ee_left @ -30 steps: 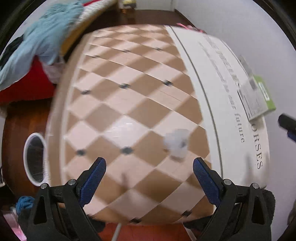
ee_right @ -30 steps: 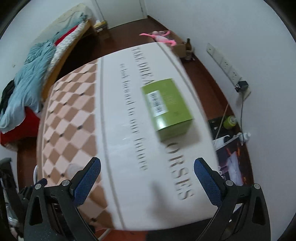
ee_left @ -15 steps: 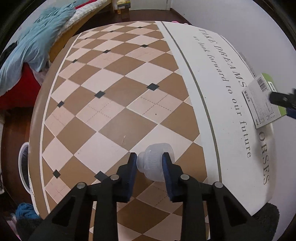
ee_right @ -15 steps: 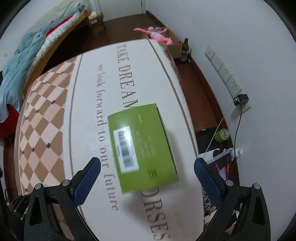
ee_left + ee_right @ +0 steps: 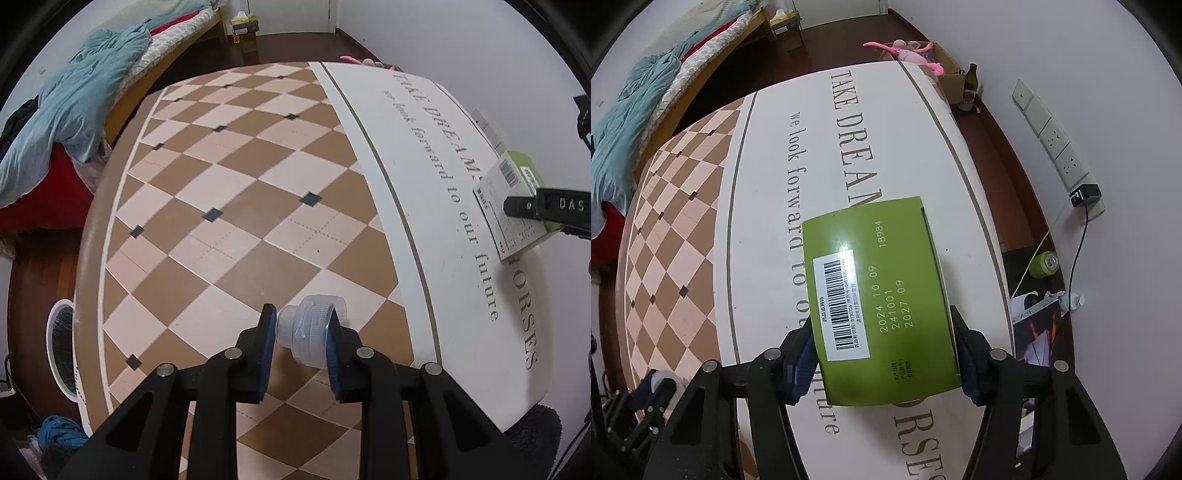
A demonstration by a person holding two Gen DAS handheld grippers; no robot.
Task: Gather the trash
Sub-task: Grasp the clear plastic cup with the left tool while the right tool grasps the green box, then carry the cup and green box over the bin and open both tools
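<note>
Your left gripper point(image 5: 303, 332) is closed down on a small clear plastic container point(image 5: 314, 334), which sits squeezed between the two blue pads with its ribbed end pointing toward 12 o'clock. The container is low over the checkered part of the table point(image 5: 229, 206), at about 6 o'clock in the left wrist view; you cannot tell from this angle whether it rests on the surface or is just lifted clear.

Your right gripper point(image 5: 882, 354) is clamped on a green carton point(image 5: 882, 295), one finger on each long side, gripping near the end closest to you. The carton's top face shows a white barcode label and printed dates, and it lies over the white lettered strip of the table. In the left wrist view the same carton point(image 5: 513, 206) appears at 3 o'clock, with a black finger across it.

A white wire bin point(image 5: 62, 350) stands on the floor at 8 o'clock of the left view, beside the table edge. A bed with blue bedding point(image 5: 74, 103) lies at 10 o'clock.
</note>
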